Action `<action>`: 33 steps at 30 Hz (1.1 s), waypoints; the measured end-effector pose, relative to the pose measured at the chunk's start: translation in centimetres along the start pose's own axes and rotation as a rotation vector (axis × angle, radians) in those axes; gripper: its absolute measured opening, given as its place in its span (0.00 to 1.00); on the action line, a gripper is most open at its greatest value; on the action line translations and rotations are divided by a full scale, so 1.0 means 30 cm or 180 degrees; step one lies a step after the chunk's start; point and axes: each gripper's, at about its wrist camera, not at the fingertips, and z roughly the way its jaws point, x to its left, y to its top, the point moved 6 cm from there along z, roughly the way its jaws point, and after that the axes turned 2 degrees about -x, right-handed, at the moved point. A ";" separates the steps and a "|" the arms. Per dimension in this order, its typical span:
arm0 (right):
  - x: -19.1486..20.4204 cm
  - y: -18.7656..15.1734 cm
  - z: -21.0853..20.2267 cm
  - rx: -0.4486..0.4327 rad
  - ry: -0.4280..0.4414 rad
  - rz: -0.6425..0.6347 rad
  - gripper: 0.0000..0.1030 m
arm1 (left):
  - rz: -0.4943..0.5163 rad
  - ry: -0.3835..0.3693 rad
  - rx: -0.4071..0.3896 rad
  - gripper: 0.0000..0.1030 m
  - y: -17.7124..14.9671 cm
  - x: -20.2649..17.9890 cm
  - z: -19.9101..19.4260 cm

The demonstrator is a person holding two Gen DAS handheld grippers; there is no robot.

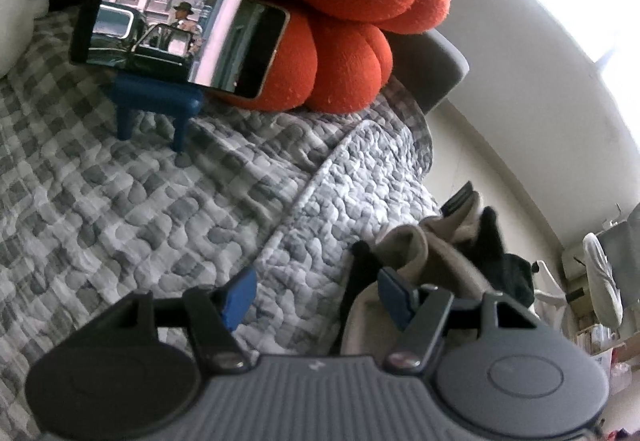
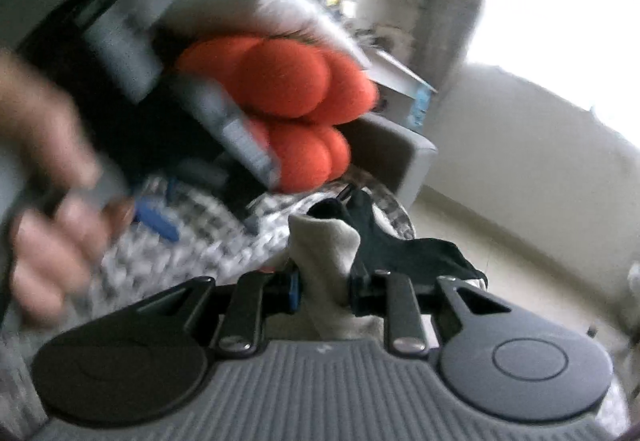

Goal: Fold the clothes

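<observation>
Right gripper (image 2: 323, 291) first: its jaws are pinched on a beige garment (image 2: 326, 241), the fabric standing up in a ridge between the pads, with a black garment (image 2: 404, 245) draped just beyond and to the right. Over to the left gripper (image 1: 316, 291): jaws apart, nothing between them, only the checked quilt (image 1: 160, 209) below. The beige cloth lies off its right fingertip (image 1: 394, 291), bunched at the quilt's right edge where the bedding drops to the floor. So the free hand's target sits to its right and slightly ahead, I'd judge. In the right wrist view a hand (image 2: 48, 201) works that left tool, badly blurred.
</observation>
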 end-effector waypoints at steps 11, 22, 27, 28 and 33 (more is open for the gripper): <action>-0.131 0.064 -0.067 -0.0445 -0.0051 0.1059 0.25 | -0.0165 0.0019 0.0058 0.66 -0.001 0.023 0.000; 0.207 -0.065 0.059 0.0353 0.0345 -0.0740 0.25 | -0.0150 0.0059 0.0067 0.66 -0.002 0.028 0.002; 0.216 -0.074 0.063 0.0429 0.0348 -0.0826 0.26 | -0.0087 0.0014 0.0043 0.67 -0.002 0.012 -0.001; 0.220 -0.078 0.059 0.0424 0.0354 -0.0864 0.26 | -0.0073 0.0004 0.0038 0.67 -0.003 0.009 -0.002; 0.216 -0.100 0.039 0.0419 0.0406 -0.0941 0.26 | 0.0010 -0.0033 0.0049 0.67 -0.010 -0.010 0.001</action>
